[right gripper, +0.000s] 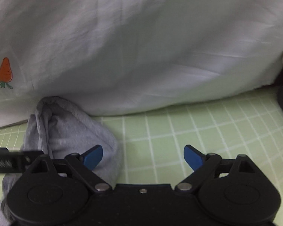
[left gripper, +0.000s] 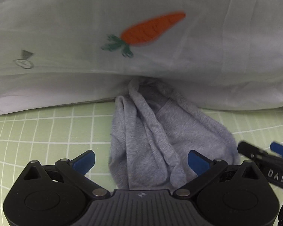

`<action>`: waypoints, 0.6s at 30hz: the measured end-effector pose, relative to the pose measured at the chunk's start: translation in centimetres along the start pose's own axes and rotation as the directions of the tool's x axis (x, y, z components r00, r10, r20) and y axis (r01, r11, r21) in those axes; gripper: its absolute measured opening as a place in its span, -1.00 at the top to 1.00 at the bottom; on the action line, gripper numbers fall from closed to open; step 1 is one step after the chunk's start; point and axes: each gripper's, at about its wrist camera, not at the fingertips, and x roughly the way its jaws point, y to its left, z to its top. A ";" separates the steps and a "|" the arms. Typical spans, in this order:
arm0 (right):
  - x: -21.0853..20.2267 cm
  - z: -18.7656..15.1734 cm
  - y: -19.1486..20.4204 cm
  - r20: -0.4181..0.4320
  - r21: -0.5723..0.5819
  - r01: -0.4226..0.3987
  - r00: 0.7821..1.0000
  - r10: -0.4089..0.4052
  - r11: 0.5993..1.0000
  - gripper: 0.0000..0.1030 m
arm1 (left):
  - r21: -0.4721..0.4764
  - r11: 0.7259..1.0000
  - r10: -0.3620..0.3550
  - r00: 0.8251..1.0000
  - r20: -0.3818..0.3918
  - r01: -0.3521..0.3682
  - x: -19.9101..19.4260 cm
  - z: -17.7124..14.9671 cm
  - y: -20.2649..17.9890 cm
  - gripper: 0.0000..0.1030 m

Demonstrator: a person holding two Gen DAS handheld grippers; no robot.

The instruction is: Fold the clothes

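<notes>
A: Two tools, both spread wide and holding nothing. The left tool (left gripper: 141,162) straddles the grey garment (left gripper: 156,137), bunched at lower centre on the green gridded counter (left gripper: 47,131); its far end is tucked under the white carrot-print cloth (left gripper: 122,9)

B: And the right tool (right gripper: 143,158)?

A: Over bare counter, the garment at its lower left. A pull now could drag the white cloth along, or pinch only one rumpled layer
</notes>
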 end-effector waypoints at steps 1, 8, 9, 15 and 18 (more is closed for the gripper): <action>0.7 0.1 0.3 -0.006 -0.020 0.010 1.000 -0.010 1.000 -0.81 | 0.007 1.000 0.021 1.000 -0.001 -0.021 0.4 0.0 0.0 -1.00; 2.5 -0.4 0.1 -0.008 -0.079 0.097 0.995 -0.098 0.992 -0.83 | 0.009 0.975 0.220 0.975 0.037 -0.220 0.6 -0.6 2.4 -1.00; 2.2 -0.6 -0.2 -0.001 -0.083 0.117 0.993 -0.118 0.990 -0.83 | -0.005 0.967 0.256 0.965 0.050 -0.256 0.2 -0.7 3.0 -1.00; -0.8 -2.3 -1.1 0.067 -0.087 0.219 0.975 -0.214 0.972 -0.83 | -0.045 0.913 0.408 0.905 0.120 -0.405 -3.0 -1.7 5.3 -1.00; -2.8 -2.8 -2.0 0.095 -0.061 0.251 0.965 -0.245 0.966 -0.83 | -0.066 0.896 0.444 0.882 0.156 -0.439 -5.1 -2.6 6.0 -1.00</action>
